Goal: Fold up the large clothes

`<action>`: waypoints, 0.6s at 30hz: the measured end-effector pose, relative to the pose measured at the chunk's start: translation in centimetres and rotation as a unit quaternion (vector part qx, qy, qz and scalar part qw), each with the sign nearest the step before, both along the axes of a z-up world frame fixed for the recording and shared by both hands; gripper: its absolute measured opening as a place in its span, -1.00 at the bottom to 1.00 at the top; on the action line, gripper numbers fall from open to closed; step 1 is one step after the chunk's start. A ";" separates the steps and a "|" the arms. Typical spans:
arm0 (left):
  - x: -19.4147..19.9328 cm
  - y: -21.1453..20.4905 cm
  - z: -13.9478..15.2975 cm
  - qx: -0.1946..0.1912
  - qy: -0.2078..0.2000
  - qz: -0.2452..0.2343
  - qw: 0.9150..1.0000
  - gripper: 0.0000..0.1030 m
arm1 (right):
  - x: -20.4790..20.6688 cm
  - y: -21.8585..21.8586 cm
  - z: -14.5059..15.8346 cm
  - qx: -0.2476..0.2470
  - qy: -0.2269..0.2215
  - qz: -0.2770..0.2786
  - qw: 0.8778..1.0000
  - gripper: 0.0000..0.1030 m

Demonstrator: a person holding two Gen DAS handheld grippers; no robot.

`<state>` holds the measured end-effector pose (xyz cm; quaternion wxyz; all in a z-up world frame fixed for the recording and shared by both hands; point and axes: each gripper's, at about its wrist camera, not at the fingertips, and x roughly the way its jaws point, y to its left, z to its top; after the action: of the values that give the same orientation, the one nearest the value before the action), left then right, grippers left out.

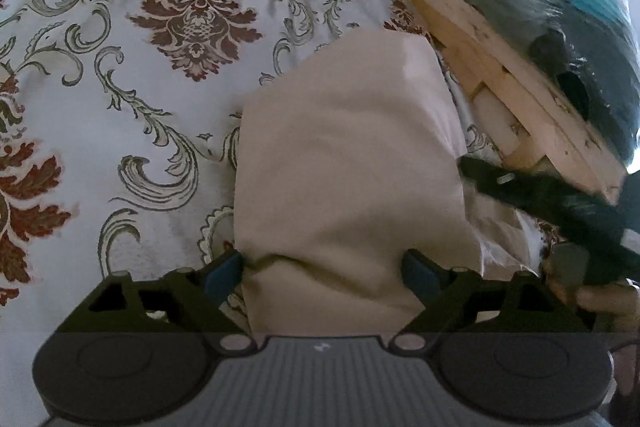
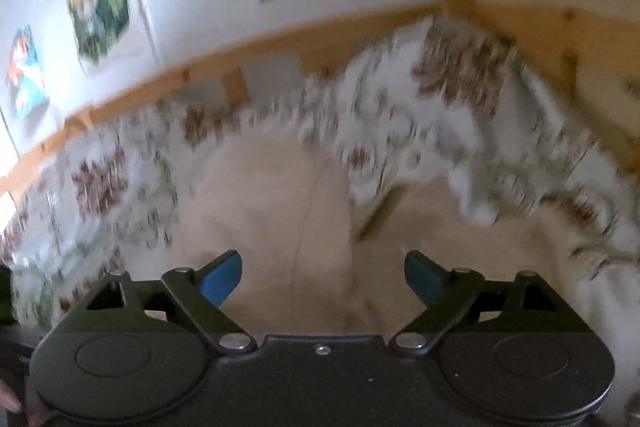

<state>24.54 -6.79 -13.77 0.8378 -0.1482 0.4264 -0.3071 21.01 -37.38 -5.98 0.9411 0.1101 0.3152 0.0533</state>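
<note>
Beige garment (image 1: 348,163) lies folded on floral bedsheet (image 1: 100,87). Left gripper (image 1: 322,269) jaws apart, straddling near edge. Right gripper (image 2: 322,277) apart, gripping nothing. Risk: either of 2 grippers snags loose edge, fold springs open.

A bed with a pale wooden frame (image 1: 500,75) is carrying a white bedsheet (image 1: 100,67) printed with dark red damask motifs and grey-green scrolls. A folded beige garment (image 1: 348,147) is lying directly on the bedsheet, near the frame's side rail.
</note>
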 end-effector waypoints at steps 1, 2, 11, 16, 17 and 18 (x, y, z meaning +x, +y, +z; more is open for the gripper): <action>0.0 0.0 0.0 0.000 0.004 0.001 1.000 0.78 | 0.4 0.2 -0.6 0.003 0.014 0.005 1.000 0.30; 0.1 0.0 0.0 0.000 0.005 0.001 1.000 0.79 | 0.7 0.3 -1.1 0.008 0.023 0.012 1.000 -0.08; -0.4 1.2 1.8 -0.041 -0.016 0.025 0.999 0.86 | -2.6 2.4 1.1 -0.194 0.002 -0.049 0.980 -1.00; 0.5 -0.1 0.6 -0.013 -0.002 0.025 1.000 0.89 | -0.6 1.1 -2.6 -0.222 0.065 -0.068 0.971 -1.00; 0.7 -0.4 0.1 -0.016 0.002 0.020 1.000 0.89 | -0.1 1.3 -3.2 -0.226 0.071 -0.066 0.969 -1.00; 1.0 -0.7 -0.4 -0.020 0.012 0.014 1.000 0.89 | 0.3 1.6 -3.9 -0.227 0.079 -0.063 0.969 -1.00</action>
<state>25.57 -7.51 -14.21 0.8337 -0.1749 0.4278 -0.3021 21.31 -35.81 -9.85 0.9151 -0.0829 0.3846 -0.0883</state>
